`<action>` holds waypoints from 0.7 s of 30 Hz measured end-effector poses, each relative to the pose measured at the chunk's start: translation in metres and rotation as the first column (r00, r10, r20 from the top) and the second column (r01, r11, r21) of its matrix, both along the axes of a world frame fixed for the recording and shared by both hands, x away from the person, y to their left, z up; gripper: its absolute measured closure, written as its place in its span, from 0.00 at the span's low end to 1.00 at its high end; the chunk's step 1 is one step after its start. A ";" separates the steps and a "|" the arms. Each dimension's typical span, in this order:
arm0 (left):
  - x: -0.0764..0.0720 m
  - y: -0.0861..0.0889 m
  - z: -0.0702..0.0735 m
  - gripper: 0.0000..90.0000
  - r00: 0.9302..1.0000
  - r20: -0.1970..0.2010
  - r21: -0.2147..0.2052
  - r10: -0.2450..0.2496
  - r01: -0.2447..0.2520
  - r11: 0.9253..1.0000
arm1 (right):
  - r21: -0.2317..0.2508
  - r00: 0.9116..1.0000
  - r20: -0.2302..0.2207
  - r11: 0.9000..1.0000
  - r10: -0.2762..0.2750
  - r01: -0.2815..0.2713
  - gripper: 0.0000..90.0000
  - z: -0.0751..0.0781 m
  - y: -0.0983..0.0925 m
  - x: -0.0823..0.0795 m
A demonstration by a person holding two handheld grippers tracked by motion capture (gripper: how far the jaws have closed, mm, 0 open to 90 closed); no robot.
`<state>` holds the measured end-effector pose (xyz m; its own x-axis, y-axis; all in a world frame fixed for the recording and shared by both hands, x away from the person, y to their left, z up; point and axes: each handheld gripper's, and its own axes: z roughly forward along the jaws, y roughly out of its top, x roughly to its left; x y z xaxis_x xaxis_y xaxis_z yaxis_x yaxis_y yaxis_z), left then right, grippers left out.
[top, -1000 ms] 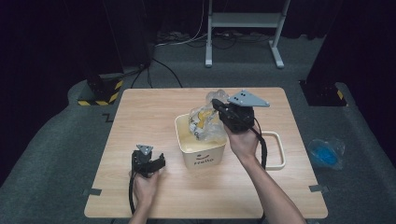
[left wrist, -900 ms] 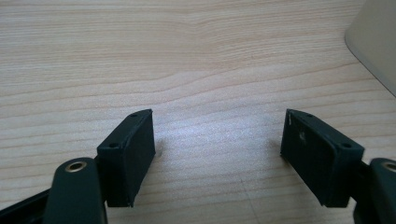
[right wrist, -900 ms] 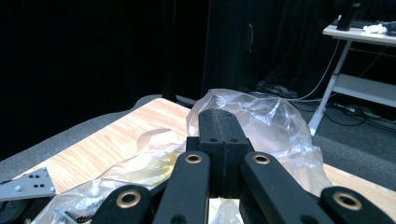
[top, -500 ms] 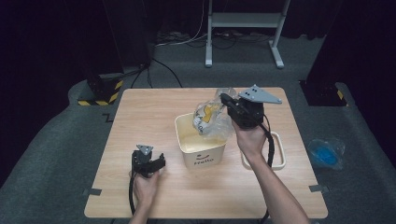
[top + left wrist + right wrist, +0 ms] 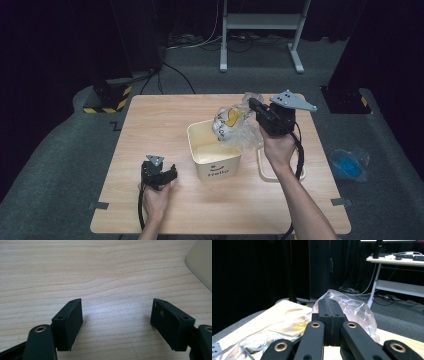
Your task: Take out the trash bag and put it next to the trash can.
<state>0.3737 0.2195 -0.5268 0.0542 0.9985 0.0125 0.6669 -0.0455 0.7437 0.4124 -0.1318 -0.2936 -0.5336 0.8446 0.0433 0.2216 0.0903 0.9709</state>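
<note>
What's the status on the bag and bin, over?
Right hand-held gripper shut on clear plastic bag, held above the cream bin. Left hand-held gripper open, resting on table. Nothing in the way.

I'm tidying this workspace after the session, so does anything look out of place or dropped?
Yes: a crumpled blue item in clear plastic lies on the grey floor to the right of the table, away from the work. On the table, the right gripper holds a clear plastic bag above the cream bin; nothing is spilled.
</note>
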 end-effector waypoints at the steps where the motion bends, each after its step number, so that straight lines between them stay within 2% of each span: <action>1: 0.000 0.000 0.000 0.29 1.000 0.000 0.000 -0.001 0.001 1.000 | -0.003 1.000 0.000 1.000 -0.003 0.003 1.00 -0.001 -0.002 0.000; 5: 0.000 0.000 0.000 0.28 1.000 0.001 0.000 0.000 0.000 1.000 | 0.013 1.000 -0.007 1.000 -0.019 0.019 1.00 -0.003 -0.010 0.001; 21: 0.000 0.000 0.000 0.28 1.000 -0.001 0.000 0.001 -0.001 1.000 | 0.024 0.998 -0.023 0.998 -0.061 0.062 1.00 -0.009 -0.029 0.005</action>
<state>0.3739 0.2194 -0.5268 0.0527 0.9985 0.0121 0.6679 -0.0443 0.7429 0.4178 -0.1603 -0.3023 -0.4796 0.8742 0.0759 0.2474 0.0518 0.9675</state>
